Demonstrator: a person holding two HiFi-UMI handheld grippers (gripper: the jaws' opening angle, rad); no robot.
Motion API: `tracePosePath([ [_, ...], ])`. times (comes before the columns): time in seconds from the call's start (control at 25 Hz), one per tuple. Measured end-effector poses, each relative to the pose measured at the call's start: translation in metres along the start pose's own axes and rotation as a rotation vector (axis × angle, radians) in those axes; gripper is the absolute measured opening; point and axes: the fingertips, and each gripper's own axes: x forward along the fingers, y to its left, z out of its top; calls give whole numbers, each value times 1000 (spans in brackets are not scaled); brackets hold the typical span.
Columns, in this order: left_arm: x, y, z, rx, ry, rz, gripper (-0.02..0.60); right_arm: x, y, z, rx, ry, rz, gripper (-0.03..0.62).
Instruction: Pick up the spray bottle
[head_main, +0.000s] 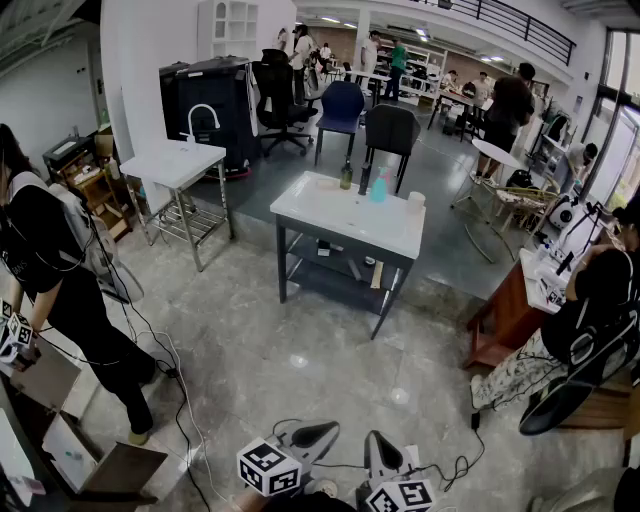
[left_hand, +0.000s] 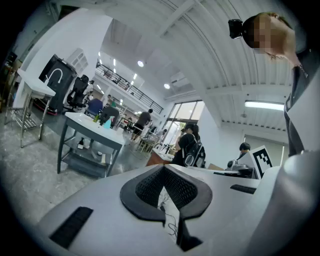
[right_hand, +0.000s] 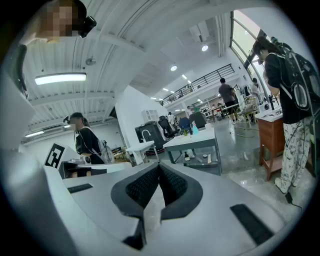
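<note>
Teal spray bottle (head_main: 378, 188) standing on far desk (head_main: 335, 222), well apart from left hand-held gripper (head_main: 318, 435) and right hand-held gripper (head_main: 380, 450); both hovering, jaws pressed together, gripping nothing.

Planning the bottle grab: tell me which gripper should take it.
Right, probably. The spray bottle lies straight ahead of the right gripper; the left gripper sits further aside. Both are shut and far off.

The premises were an open lab-workshop: steel-framed worktables (head_main: 335, 218), office chairs (head_main: 390, 130), floor cables (head_main: 178, 400), a railed mezzanine (head_main: 520, 25), staff (head_main: 512, 100) at benches.
</note>
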Motion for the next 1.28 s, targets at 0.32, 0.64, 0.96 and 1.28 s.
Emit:
tracePosePath([
  [0.32,44,-27,-15,6,-13,-13,8,-10,-50,3,7,-44,21,9],
  [0.64,76,-28,-11,18,14,-14,7,3,-78,13,43,-50,25,11],
  [0.96,124,15,0,-1,27,-15,7,52,-109,20,23,-40,35,11],
  [1.28,195,78,55,38,31,-36,8,139,-148,67,55,-46,49,11],
])
